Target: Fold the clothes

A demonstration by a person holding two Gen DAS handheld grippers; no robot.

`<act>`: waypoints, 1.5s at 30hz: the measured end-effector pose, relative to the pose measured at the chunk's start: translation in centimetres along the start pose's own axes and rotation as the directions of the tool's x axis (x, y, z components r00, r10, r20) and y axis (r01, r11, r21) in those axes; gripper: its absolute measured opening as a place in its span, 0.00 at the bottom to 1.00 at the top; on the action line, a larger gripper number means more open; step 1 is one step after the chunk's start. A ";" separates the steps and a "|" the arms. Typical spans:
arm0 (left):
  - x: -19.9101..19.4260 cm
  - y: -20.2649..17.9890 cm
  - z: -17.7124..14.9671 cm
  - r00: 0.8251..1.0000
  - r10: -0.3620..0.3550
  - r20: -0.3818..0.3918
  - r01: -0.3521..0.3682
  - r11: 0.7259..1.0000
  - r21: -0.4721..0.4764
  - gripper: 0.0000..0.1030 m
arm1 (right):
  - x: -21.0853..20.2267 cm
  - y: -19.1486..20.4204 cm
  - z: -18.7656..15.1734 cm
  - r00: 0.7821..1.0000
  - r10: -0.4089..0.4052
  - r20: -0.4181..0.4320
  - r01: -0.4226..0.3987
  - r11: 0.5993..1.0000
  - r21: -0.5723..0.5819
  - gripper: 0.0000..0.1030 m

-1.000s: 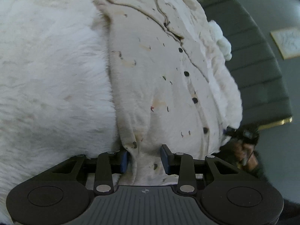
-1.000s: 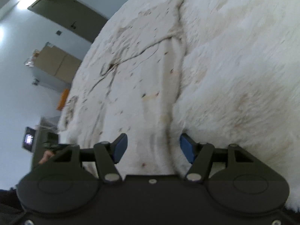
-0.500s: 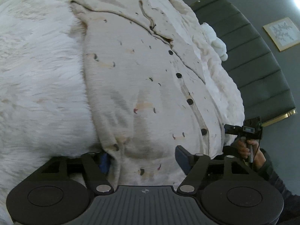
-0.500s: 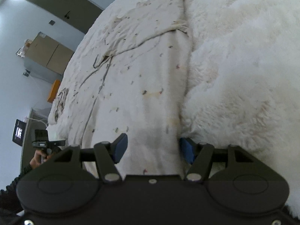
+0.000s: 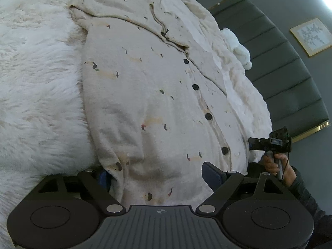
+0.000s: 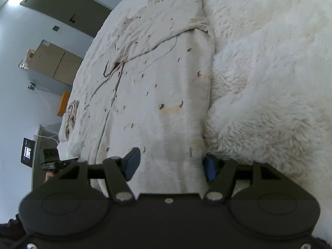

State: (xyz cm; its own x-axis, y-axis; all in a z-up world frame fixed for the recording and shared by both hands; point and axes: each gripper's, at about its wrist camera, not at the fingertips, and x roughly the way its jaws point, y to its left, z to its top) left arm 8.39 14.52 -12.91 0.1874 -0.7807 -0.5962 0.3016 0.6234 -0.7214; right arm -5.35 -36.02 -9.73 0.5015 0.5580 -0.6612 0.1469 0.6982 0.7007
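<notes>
A cream button-up shirt [image 5: 145,93] with small dark specks and dark buttons lies flat on a white fluffy blanket [image 5: 37,103]. My left gripper [image 5: 158,176] sits at the shirt's near hem. Its jaws are opening, with the hem lying between them and neither pad pressing on it. The left pad is partly hidden behind the cloth's edge. In the right wrist view the same shirt [image 6: 161,83] runs away from my right gripper [image 6: 171,166], which stands open over the other hem corner. One of its fingertips [image 6: 210,167] rests by the shirt's side edge.
A dark green padded headboard [image 5: 280,62] and a framed picture [image 5: 311,36] stand behind the bed. A person's hand [image 5: 278,164] holds the other gripper at the bed's edge. A cabinet [image 6: 54,62], an orange object [image 6: 64,103] and a small screen [image 6: 28,152] lie beyond the far side.
The left jaws have spread apart from the hem that they pinched a second ago, and the left view has pulled back. The right view shifted a little, and its jaws look much the same.
</notes>
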 end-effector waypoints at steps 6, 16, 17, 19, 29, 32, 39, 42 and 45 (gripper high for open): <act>2.2 -0.6 0.7 1.000 -0.020 -0.011 0.019 0.999 -0.028 0.80 | 0.5 0.7 0.1 1.000 0.004 -0.028 -0.005 1.000 -0.023 0.65; 3.1 2.7 1.9 0.982 -0.155 -0.106 0.129 0.967 -0.220 0.32 | 0.2 0.3 -0.7 0.991 0.073 -0.111 -0.077 0.997 -0.027 0.59; 3.4 2.5 1.9 0.974 -0.179 -0.138 0.150 0.969 -0.198 0.32 | 0.2 0.1 -0.9 0.989 0.084 -0.120 -0.087 0.996 -0.017 0.58; 3.8 2.0 1.8 0.957 -0.221 -0.186 0.194 0.969 -0.154 0.32 | 0.0 -0.5 -1.4 0.984 0.114 -0.138 -0.115 0.993 0.005 0.56; 7.3 3.5 0.9 0.882 -0.346 -0.320 0.314 0.938 -0.148 0.32 | 2.4 -2.6 -1.7 0.932 0.078 -0.353 -0.062 0.996 0.058 0.52; 7.7 3.3 0.8 0.880 -0.342 -0.330 0.316 0.940 -0.130 0.26 | 3.2 -2.3 -1.4 0.924 0.066 -0.378 -0.054 0.998 0.042 0.45; 6.6 0.9 0.1 0.880 -0.290 -0.377 0.295 0.954 -0.046 0.00 | 1.3 0.6 -3.0 0.959 0.090 -0.267 -0.099 0.995 -0.022 0.03; 3.6 0.0 0.3 0.887 -0.338 -0.315 0.347 0.937 -0.028 0.00 | -0.7 1.4 -4.0 0.972 0.136 -0.194 -0.143 0.989 -0.024 0.02; 0.2 -0.6 0.4 0.896 -0.365 -0.253 0.369 0.929 -0.032 0.00 | -3.3 2.2 -5.2 0.969 0.230 -0.094 -0.233 0.972 -0.019 0.02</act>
State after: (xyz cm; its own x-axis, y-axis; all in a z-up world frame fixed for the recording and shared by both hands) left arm 8.59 13.93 -12.46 -0.1790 -0.9155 -0.3603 0.3190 0.2924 -0.9015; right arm -11.10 -33.99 -7.37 0.4392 0.7435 -0.5043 0.0100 0.5573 0.8302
